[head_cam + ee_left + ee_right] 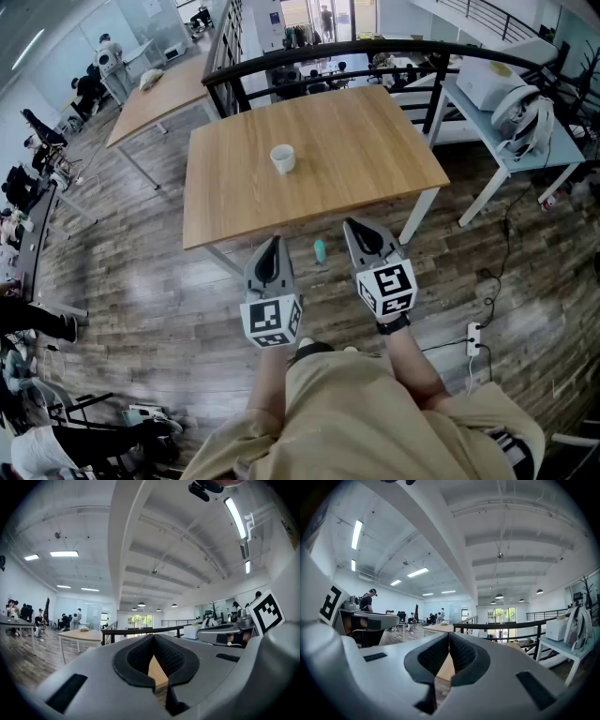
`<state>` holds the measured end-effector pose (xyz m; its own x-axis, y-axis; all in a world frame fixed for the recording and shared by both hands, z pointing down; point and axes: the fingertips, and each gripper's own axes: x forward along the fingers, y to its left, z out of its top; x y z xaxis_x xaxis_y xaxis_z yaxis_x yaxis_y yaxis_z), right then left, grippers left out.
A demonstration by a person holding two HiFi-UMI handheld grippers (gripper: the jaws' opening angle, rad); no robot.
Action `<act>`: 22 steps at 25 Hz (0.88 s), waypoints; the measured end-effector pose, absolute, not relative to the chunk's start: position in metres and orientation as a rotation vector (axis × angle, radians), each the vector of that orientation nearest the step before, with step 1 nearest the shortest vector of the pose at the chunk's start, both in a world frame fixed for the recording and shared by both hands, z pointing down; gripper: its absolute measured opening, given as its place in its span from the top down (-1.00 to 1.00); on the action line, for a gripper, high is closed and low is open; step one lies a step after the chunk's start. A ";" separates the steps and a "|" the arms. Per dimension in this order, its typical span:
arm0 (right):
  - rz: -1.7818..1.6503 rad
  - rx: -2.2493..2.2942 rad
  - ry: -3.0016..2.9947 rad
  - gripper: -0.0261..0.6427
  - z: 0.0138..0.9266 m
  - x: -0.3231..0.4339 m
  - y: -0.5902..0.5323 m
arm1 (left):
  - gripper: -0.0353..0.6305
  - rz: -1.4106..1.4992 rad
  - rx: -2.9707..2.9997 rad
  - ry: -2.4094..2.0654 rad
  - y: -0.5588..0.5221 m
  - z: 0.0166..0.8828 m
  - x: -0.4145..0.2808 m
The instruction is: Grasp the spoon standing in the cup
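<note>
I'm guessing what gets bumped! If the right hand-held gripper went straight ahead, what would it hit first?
Probably the near edge of the light wooden table, just ahead of the right hand-held gripper; depth is unclear.

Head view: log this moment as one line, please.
stage: pre-approach | left gripper: shut, empty | right gripper: shut, empty | cup: upright on table, untouched | spoon: too small to tell

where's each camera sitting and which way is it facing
Head view: on the person's head, looking steeply down at the light wooden table and small white cup; forearms, torso, left gripper and right gripper show.
Left gripper view: rides the left gripper, facing forward across the room; its shut jaws show.
Right gripper view: rides the right gripper, same heading; shut jaws show.
Shared: both gripper views see the black railing.
</note>
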<state>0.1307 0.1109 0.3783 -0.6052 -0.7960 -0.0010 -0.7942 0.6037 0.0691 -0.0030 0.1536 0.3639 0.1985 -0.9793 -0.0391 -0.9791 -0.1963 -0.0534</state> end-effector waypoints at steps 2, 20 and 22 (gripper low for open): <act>-0.086 1.374 -2.795 0.88 0.380 0.129 0.116 | 0.86 -0.001 -2.375 1.968 0.159 0.367 -0.002; 0.013 1.275 -2.793 0.88 0.412 0.088 0.026 | 0.86 0.040 -2.426 1.969 0.064 0.392 -0.022; 0.012 1.275 -2.786 0.88 0.411 0.077 0.002 | 0.86 0.051 -2.434 1.962 0.038 0.391 -0.031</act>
